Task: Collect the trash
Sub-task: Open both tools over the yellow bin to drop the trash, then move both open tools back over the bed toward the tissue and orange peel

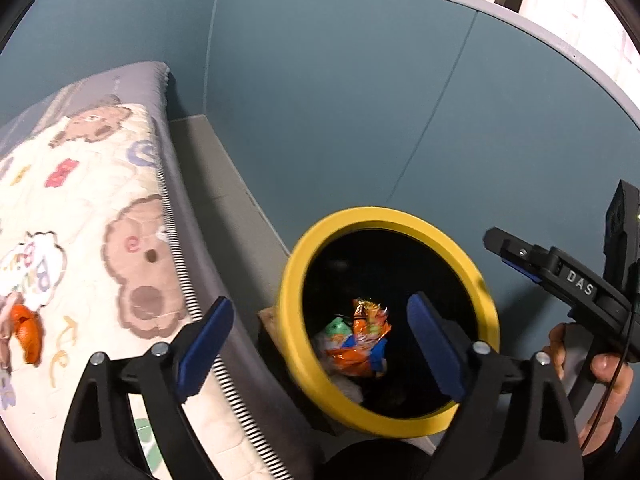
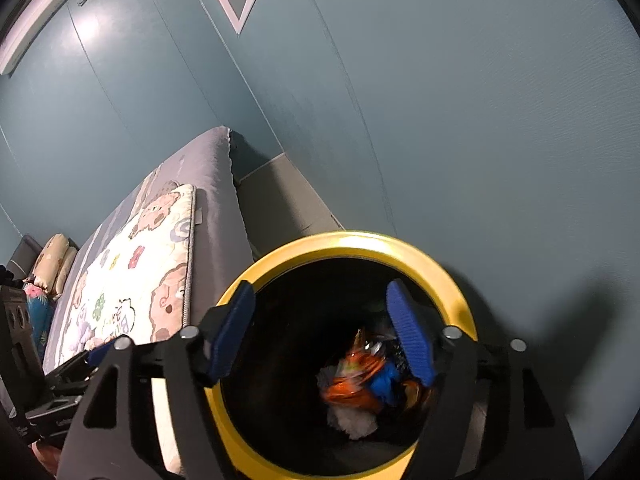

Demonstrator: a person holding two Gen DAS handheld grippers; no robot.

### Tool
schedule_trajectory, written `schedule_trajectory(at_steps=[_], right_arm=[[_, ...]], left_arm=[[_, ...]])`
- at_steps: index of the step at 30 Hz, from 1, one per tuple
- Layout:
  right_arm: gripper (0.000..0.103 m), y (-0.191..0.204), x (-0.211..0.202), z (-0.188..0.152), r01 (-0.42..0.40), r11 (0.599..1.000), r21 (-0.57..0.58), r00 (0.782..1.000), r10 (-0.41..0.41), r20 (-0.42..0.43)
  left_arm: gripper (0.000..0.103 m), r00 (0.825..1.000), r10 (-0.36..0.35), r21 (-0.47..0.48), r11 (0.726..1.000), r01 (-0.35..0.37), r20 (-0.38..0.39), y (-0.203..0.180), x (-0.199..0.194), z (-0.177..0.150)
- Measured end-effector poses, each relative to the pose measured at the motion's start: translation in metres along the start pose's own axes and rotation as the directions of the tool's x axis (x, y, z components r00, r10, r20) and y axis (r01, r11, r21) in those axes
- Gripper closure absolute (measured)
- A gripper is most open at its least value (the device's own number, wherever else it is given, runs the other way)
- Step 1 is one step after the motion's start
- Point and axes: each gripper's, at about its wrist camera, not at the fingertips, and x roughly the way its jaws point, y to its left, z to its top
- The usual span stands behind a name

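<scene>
A big blue-green wall (image 2: pixel 480 120) fills most of both views, and its top is cut off by the round edge of each picture. Next to it is a bed (image 1: pixel 192 240) with a gray side and a bear blanket (image 1: pixel 100 208) on top; the near end of the bed is hidden behind the claws. Beside the bed stands a black bin with a yellow ring (image 1: pixel 384 216) around its mouth. The inside of the bin is very dark, so its walls are hard to see. Down in the bin lies the trash (image 1: pixel 360 340): an orange shiny wrapper, something blue, something green and a white lump, all blurry. The left gripper (image 1: pixel 316 344) is spread wide above the bin with nothing between its blue pads. The right gripper (image 2: pixel 324 336) is spread too, with nothing in it. On the blanket lies a small orange peel (image 1: pixel 28 330), partly cut off.
</scene>
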Motion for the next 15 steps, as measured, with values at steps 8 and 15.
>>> schedule_trajectory(at_steps=[8,15], right_arm=[[0.028,0.026,-0.013,-0.010,-0.038,0.999,-0.024,0.999,0.038,-0.016],[0.028,0.079,-0.035,-0.015,-0.108,0.988,-0.114,0.994,0.108,-0.002]], left_arm=[[0.010,0.992,0.099,-0.009,0.995,-0.098,0.078,0.028,-0.041,-0.011],[0.009,0.978,0.158,-0.089,0.985,-0.147,0.138,0.067,-0.088,-0.019]])
